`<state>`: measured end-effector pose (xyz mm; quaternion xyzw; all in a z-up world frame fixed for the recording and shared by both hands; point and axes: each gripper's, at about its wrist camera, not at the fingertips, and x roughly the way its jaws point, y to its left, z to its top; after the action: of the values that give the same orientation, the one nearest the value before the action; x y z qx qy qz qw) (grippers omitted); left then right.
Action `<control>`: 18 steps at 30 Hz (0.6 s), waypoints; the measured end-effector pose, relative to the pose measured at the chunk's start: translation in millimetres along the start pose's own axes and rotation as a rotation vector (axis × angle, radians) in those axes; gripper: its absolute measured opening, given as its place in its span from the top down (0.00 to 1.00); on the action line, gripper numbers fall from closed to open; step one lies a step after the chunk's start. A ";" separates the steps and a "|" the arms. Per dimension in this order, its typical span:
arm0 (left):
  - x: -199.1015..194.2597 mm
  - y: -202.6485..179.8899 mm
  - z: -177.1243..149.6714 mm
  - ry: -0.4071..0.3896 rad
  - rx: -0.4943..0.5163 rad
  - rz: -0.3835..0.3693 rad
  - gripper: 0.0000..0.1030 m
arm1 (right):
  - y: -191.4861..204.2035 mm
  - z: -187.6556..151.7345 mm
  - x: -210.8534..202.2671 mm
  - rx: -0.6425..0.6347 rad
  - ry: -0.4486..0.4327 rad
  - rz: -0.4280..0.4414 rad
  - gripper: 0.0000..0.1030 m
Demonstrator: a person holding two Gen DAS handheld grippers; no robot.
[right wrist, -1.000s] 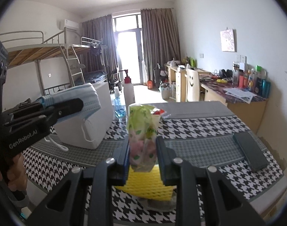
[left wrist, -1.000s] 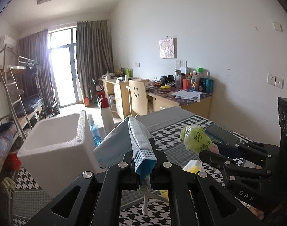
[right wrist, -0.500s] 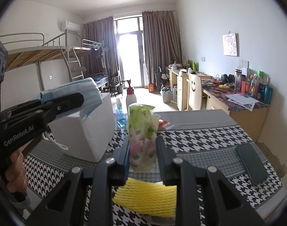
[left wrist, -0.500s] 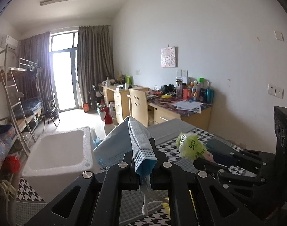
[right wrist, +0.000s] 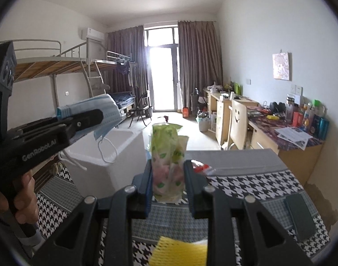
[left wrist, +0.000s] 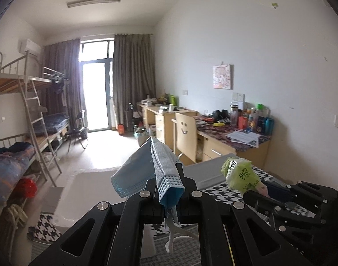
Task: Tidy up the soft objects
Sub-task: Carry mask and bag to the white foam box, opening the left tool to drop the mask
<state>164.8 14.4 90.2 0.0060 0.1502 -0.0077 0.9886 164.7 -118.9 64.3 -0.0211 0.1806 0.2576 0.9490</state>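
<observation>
left wrist view: the left gripper [left wrist: 169,194] is clenched on one blue face mask [left wrist: 146,168], which is pinched between the fingertips and folds upward over them, an ear loop hanging below. to the right, the right gripper [left wrist: 253,191] grasps one green tissue pack [left wrist: 241,175], raised above the houndstooth table cloth [left wrist: 215,190]. beyond stand one chair [left wrist: 186,137] with a smiley face, a row of desks [left wrist: 235,139] and one bunk bed [left wrist: 24,115]. right wrist view: the right gripper [right wrist: 167,177] has its fingers pressed on both sides of the tissue pack [right wrist: 167,159], which stands upright between them and rises above the tips. the left gripper [right wrist: 95,116], held by a hand [right wrist: 24,199], carries the mask [right wrist: 102,110] above one white foam box [right wrist: 106,153], loops dangling toward its opening. on the table cloth [right wrist: 246,184] lie one yellow foam net [right wrist: 180,250] near the lower edge, one dark phone [right wrist: 301,217] to the right, and one red and white wrapper [right wrist: 201,167] just beside the right finger.
</observation>
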 end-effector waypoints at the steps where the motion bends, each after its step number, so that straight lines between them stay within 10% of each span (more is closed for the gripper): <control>1: 0.4 1.8 1.0 0.000 0.002 0.008 0.93 | 1.8 1.6 1.5 -0.005 0.000 0.008 0.71; 18: 20.1 40.3 11.9 -0.006 -0.031 0.185 0.93 | 28.2 24.4 35.6 -0.064 0.021 0.129 0.71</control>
<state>188.2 54.2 96.0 0.0044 0.1461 0.0857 0.9855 187.4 -74.1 76.0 -0.0422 0.1834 0.3236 0.9273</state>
